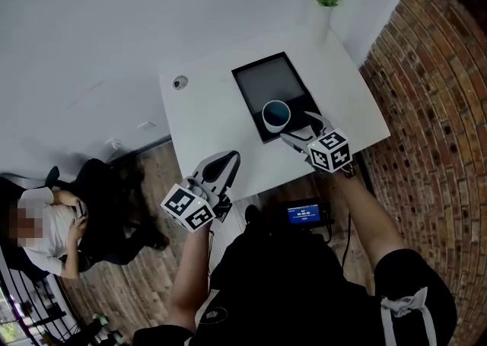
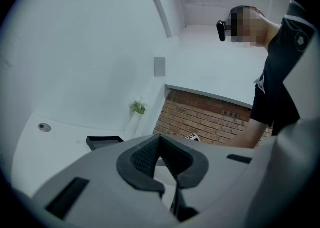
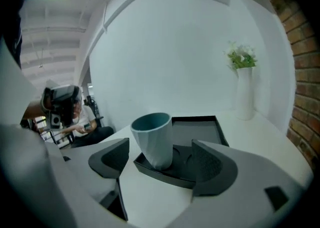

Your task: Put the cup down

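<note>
One upright cup (image 3: 154, 139), mid-frame on the tray (image 3: 196, 128), could be toppled if clipped by the spread-jawed right gripper (image 1: 299, 127); the left gripper (image 1: 225, 160) is closed, empty.

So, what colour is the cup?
Pale blue cup, darker teal inside; clearest in the right gripper view.

The cup (image 1: 276, 115) is standing at the tray's (image 1: 266, 82) near end — the tray is lying on the bench's (image 1: 205, 116) right half, the vase (image 3: 245, 94) at its far-right corner.
</note>
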The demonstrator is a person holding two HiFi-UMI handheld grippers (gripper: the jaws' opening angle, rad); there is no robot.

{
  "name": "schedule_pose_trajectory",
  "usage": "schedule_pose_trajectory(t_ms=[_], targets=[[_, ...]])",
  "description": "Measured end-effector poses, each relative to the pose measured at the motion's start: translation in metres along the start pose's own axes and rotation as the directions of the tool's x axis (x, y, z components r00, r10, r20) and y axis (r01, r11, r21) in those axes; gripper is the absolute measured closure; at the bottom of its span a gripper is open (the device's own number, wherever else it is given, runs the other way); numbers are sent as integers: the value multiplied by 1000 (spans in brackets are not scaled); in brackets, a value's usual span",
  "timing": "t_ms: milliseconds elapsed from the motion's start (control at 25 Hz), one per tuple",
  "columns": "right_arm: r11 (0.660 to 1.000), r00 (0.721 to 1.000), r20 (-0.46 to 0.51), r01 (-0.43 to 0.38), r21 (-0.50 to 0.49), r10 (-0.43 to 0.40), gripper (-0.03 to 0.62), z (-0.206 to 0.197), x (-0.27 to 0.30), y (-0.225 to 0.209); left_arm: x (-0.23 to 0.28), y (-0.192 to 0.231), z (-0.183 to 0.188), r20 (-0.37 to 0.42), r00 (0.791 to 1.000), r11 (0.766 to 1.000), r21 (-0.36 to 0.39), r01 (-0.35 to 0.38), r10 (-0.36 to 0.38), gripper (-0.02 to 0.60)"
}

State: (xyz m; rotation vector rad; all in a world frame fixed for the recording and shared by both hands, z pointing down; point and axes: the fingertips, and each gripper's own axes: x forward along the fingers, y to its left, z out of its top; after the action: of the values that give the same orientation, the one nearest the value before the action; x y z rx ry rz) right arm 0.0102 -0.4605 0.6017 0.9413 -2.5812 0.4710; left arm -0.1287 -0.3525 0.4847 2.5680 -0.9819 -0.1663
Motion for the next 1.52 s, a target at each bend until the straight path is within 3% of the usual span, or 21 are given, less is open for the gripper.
schedule_pose_trajectory(t_ms=[160,280,440,640,960,1240,1400,1520], targets=[[983,995,94,-61,174,45,195,22,-30,2,6,-1,-1,-5,1000,1000,0,22,-22,574],[957,974,208,-141,255,88,252,49,-54,13,12,-7,4,0,999,999,8,46,-46,574],[948,933,350,-185,260,86,381,88,-82,30,20,-16,15,14,997,997,25,74,-74,574],[959,891,447,-192,208,81,528,120,-107,57,27,-30,31,40,994,994,44,104,-106,574],[971,873,463,-221,91,155,576,138,-123,110,31,-60,40,21,987,984,83,158,-161,574],[974,887,428,-219,57,174,580,135,-115,120,35,-66,40,10,987,984,85,160,-161,574],[970,886,438,-219,108,151,580,140,-113,109,35,-66,44,18,988,984,91,151,-154,574],[943,875,462,-262,206,142,580,143,-113,101,33,-64,44,29,990,988,76,133,-135,574]])
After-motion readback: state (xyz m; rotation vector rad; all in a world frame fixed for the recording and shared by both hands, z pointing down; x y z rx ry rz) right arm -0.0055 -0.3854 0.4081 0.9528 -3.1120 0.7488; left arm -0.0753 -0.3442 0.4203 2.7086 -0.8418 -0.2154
